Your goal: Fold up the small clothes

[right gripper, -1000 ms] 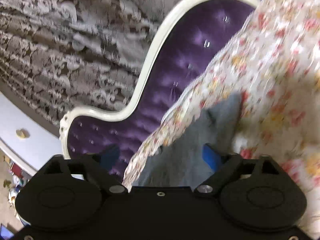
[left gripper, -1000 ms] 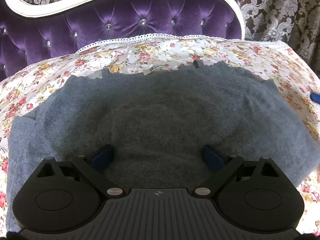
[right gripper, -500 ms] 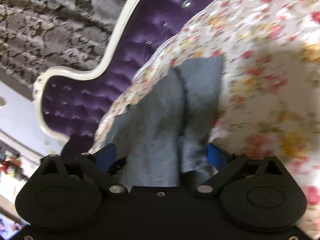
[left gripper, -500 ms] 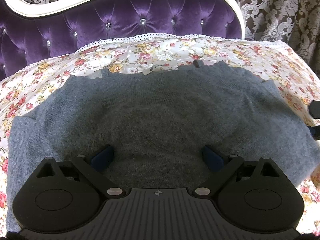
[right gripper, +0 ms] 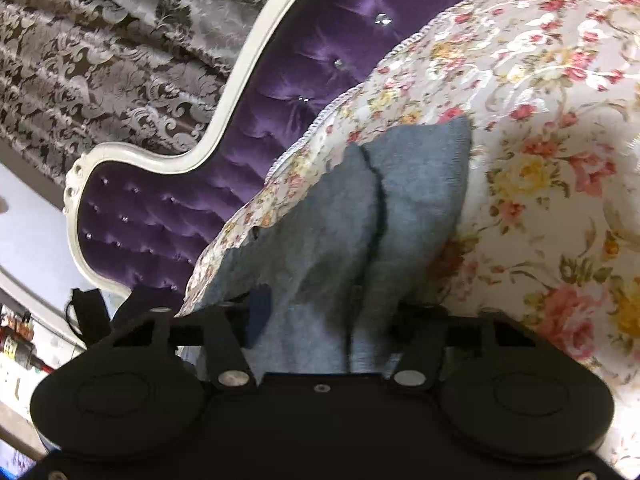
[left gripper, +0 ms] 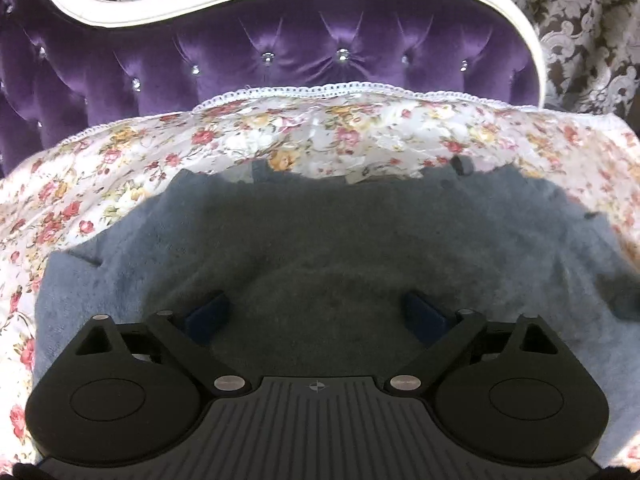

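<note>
- Right gripper is the big change: a second ago it was blurry and wide apart off the edge of the bed, and now its jaws have just been closing in around the end of the grey sweater. A bunched fold of the knit sits right between them.
- Can't honestly say the pads are biting yet. The near blue pad shows beside the cloth, but the far one is buried behind the fabric, so grip or near-grip, I can't tell.
- Left gripper has narrowed a touch and slid a little over the sweater, but the jaws are well apart, hovering over the middle of the knit with nothing pinched.
- Where the thing is: sweater lies spread flat on the floral bedspread, in front of the purple tufted headboard. From the right wrist view, one end of it sticks out toward the bedspread's trimmed edge.
- What it means, my guess: right side is picking up a sleeve or corner to start a fold, nothing's folded over yet.
- Hard to see stuff: the left view cuts off the sweater's right and lower edges, and its middle is in shadow. The dark line down the cloth in the right view could be a seam or a crease, no idea. Small dark tab at the far hem, maybe a label.
</note>
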Tool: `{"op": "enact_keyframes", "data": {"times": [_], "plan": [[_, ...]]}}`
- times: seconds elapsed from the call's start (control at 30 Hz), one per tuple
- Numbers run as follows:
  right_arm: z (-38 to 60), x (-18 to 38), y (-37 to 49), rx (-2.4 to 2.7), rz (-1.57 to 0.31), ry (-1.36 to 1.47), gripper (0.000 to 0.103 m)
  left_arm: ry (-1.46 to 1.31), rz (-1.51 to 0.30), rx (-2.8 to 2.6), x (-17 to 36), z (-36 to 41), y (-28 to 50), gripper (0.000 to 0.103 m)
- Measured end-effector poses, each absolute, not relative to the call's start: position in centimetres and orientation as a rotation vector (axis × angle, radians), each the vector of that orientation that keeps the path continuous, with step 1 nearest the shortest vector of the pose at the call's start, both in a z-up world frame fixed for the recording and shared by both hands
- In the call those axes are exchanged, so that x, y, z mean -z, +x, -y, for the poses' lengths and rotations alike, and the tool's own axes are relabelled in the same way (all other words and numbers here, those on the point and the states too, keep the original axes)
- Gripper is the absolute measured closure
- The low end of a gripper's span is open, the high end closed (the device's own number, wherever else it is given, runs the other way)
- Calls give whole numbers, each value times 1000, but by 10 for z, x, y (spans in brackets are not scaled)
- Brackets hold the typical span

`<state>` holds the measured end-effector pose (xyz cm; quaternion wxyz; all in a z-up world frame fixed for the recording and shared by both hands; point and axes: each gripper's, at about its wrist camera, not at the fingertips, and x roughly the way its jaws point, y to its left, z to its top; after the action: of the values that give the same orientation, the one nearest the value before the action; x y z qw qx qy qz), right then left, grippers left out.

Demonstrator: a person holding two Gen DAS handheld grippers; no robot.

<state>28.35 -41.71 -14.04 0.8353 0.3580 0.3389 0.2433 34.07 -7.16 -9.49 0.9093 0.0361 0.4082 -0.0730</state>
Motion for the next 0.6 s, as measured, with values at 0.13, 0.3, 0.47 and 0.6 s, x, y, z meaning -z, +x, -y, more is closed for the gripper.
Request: {"op": "enact_keyframes", "data": {"times": [0.13,0.3,0.47,0.6], "plan": [[417,144,282,-478,-720,748,62,-5,-812,177,70,44,323,18],[410,137,276,-427,-710,701,62,85,-800,79,53,2,290,18],[403,132,273,-363,-722,656,67,8,-798,11,61,-55,277,18],[393,118,279,-299,-749,598,71,-117,-807,42,65,-91,282,18]]}}
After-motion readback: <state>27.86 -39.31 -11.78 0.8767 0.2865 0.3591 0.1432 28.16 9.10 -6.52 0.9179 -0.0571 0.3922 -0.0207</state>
